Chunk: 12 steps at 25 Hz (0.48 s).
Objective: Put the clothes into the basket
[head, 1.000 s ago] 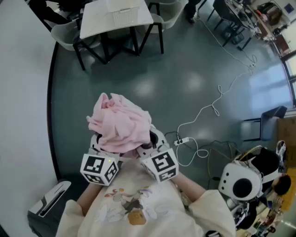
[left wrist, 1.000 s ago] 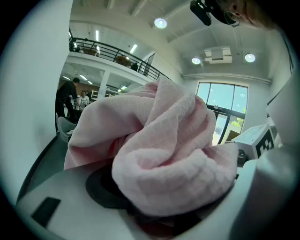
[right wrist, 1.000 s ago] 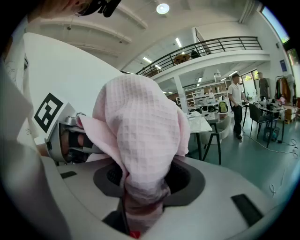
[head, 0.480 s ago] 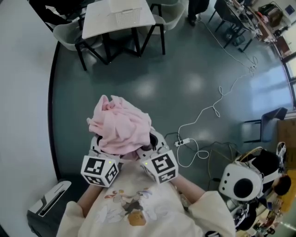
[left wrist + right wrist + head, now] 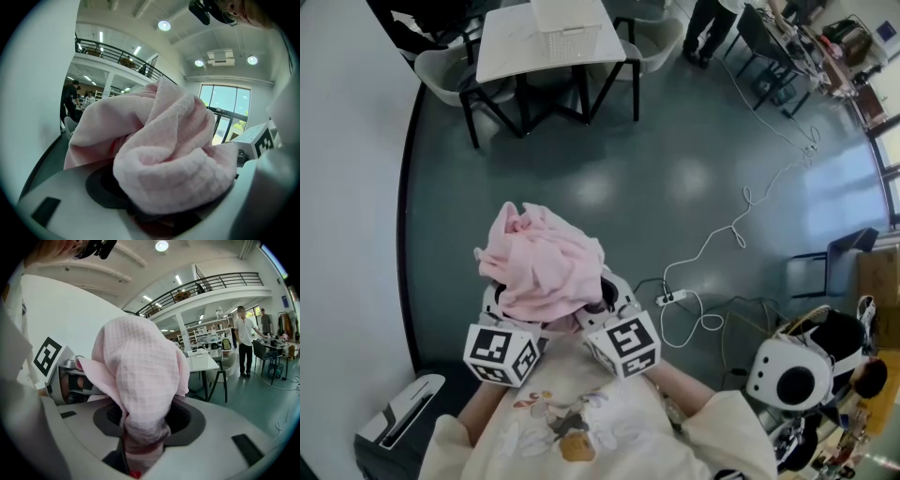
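A crumpled pink cloth is bundled over both grippers, held up close to the person's chest. My left gripper is shut on the cloth, which fills the space between its jaws. My right gripper is also shut on the cloth, with a fold running down between its jaws. The fingertips of both are hidden under the fabric. A white basket stands far off on a white table; the right gripper view shows the basket behind the cloth.
Grey chairs stand around the table. A white cable with a power strip lies on the dark floor to the right. A white round device stands at lower right, a grey box at lower left. A person stands beyond the table.
Both grippers hold the pink cloth as before, nearly still. The head view has shifted a little, so the table and basket sit slightly further right, and a person's legs show at the top.
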Motion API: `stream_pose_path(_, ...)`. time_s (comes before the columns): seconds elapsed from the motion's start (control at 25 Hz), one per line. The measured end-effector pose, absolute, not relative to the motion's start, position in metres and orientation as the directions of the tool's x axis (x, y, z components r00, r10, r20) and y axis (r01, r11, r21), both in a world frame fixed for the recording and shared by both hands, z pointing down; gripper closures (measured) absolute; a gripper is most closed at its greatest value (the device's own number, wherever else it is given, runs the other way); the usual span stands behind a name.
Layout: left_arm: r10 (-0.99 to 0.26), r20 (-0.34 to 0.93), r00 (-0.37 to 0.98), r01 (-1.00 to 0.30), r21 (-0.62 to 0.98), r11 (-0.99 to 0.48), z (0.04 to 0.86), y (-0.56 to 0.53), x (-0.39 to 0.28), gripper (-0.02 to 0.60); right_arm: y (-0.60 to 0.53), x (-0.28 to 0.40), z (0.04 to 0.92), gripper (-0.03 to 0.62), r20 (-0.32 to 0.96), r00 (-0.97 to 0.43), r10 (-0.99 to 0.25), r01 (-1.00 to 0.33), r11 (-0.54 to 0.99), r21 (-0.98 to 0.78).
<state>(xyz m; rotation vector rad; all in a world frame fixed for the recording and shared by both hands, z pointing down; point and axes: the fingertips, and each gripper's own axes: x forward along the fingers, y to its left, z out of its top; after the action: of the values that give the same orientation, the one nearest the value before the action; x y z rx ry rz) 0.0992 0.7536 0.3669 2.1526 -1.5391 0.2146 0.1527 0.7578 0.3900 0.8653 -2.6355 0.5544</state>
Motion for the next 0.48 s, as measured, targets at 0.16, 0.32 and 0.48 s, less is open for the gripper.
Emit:
stream_pose_path(0.16, -0.850, 0.391, 0.354, -0.922, 0.296, -0.248, 0.369, 0.754, 0.063, 0.301, 0.758, 0.117, 0.391, 0.410, 0.400, -0.777, -0.485, -0.604, 0.752, -0.263)
stream_pose_path(0.32, -0.845, 0.393, 0.362, -0.920, 0.298, -0.255, 0.372, 0.754, 0.035, 0.302, 0.758, 0.088, 0.394, 0.408, 0.403, -0.771, -0.492, -0.615, 0.741, -0.271)
stream_pose_path(0.48, -0.833, 0.397, 0.385, -0.908, 0.322, -0.267, 0.378, 0.748, 0.022, 0.302, 0.754, 0.075, 0.397, 0.408, 0.426, -0.756, -0.497, -0.630, 0.727, -0.272)
